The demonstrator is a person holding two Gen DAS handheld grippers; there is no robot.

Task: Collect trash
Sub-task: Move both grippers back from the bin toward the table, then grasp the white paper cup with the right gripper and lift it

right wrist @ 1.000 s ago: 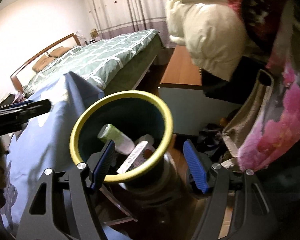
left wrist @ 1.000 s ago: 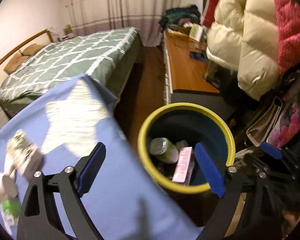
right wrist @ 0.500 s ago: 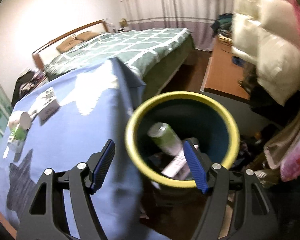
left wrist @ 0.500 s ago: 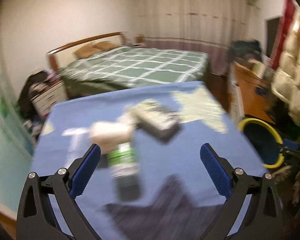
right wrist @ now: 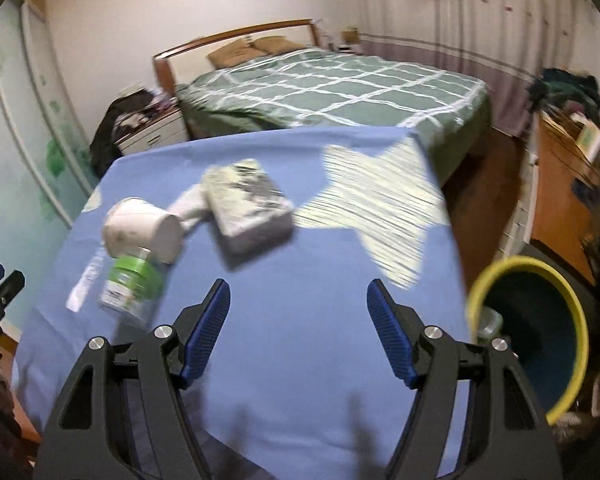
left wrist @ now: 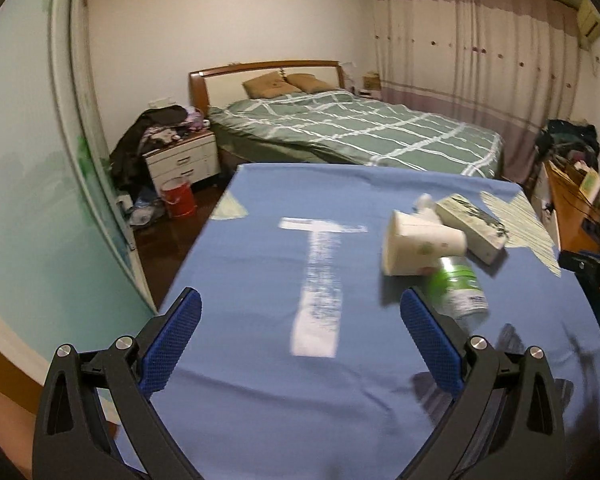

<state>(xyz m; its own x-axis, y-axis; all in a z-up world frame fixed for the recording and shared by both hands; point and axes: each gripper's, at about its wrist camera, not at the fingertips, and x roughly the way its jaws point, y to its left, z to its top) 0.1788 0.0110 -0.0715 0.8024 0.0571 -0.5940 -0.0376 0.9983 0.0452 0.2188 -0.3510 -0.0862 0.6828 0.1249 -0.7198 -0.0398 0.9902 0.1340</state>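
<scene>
Trash lies on a blue-clothed table (left wrist: 260, 280) (right wrist: 300, 320): a tipped white paper cup (left wrist: 420, 246) (right wrist: 142, 234), a clear bottle with a green label (left wrist: 460, 286) (right wrist: 134, 282), a white printed box (left wrist: 470, 222) (right wrist: 248, 204) and a small white piece (right wrist: 188, 204) behind the cup. My left gripper (left wrist: 298, 338) hovers wide open over the bare cloth, left of the bottle, nothing between its fingers. My right gripper (right wrist: 298, 326) is open over the cloth, right of the bottle, empty. The yellow-rimmed bin (right wrist: 532, 320) stands off the table's right edge.
A bed with a green checked cover (left wrist: 360, 132) (right wrist: 332, 84) lies beyond the table. A white nightstand piled with clothes (left wrist: 180, 156) and a red bucket (left wrist: 178, 198) stand at left. A wooden desk (right wrist: 560, 184) runs along the right.
Both grippers swung left from above the bin to over the table. The bin has left the left wrist view and slid to the right edge of the right wrist view.
</scene>
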